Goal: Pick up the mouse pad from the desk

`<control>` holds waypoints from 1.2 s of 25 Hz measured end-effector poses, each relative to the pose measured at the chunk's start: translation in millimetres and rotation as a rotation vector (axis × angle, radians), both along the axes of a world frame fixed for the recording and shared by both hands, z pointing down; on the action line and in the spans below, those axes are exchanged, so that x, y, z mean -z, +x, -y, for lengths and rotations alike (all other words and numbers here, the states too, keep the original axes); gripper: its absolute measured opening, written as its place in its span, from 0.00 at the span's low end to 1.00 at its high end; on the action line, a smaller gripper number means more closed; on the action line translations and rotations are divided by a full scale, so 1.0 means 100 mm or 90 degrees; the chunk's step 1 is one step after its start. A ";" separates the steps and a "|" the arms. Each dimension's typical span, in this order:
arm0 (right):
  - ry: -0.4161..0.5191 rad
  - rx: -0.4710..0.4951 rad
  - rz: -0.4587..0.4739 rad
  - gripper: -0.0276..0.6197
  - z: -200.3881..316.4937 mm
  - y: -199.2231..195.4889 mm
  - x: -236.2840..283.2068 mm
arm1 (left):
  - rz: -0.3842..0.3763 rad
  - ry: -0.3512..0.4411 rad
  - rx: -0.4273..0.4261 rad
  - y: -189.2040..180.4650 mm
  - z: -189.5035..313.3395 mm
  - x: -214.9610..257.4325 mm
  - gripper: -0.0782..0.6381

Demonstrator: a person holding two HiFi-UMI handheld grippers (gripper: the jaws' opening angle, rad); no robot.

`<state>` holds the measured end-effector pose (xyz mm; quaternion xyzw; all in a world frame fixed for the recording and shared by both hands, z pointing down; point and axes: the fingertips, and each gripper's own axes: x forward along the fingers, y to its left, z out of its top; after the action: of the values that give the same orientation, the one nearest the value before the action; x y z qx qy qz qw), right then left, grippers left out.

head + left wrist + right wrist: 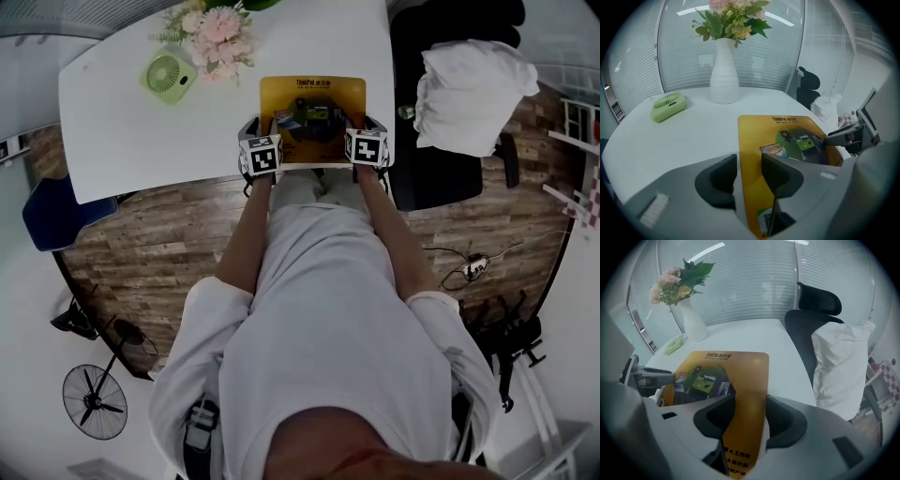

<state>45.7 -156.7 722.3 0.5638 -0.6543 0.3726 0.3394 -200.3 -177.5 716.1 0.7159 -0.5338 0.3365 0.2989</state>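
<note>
White counter (131, 141) underneath, and both tools sit low at its front edge. The left tool (749, 180) gapes wide with the mouse pad (761, 140) left edge between its jaws, gripping nothing. The right tool (750, 420) is just as wide, straddling the pad's right edge. Vase (724, 77) and green fan (668, 106) stand beyond.

The left gripper (749, 161) and right gripper (750, 401) partly hide the mouse pad's (754, 136) near edge.
</note>
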 end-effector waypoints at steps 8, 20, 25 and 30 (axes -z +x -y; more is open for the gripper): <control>0.006 0.064 0.004 0.15 -0.04 -0.17 0.01 | 0.000 0.008 0.010 0.07 -0.05 0.00 0.25; 0.050 0.132 0.067 0.12 -0.04 -0.23 0.19 | -0.031 0.019 -0.058 0.17 -0.09 0.08 0.15; 0.102 0.163 0.080 0.12 -0.02 -0.29 0.47 | -0.047 0.054 -0.085 0.24 -0.12 0.29 0.15; 0.156 0.171 0.089 0.12 0.01 -0.30 0.84 | -0.059 0.110 -0.086 0.28 -0.17 0.62 0.15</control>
<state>15.3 -157.9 638.6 0.4811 -0.7862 0.2795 0.2689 -172.5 -160.2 653.7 0.7880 -0.4973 0.2749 0.2369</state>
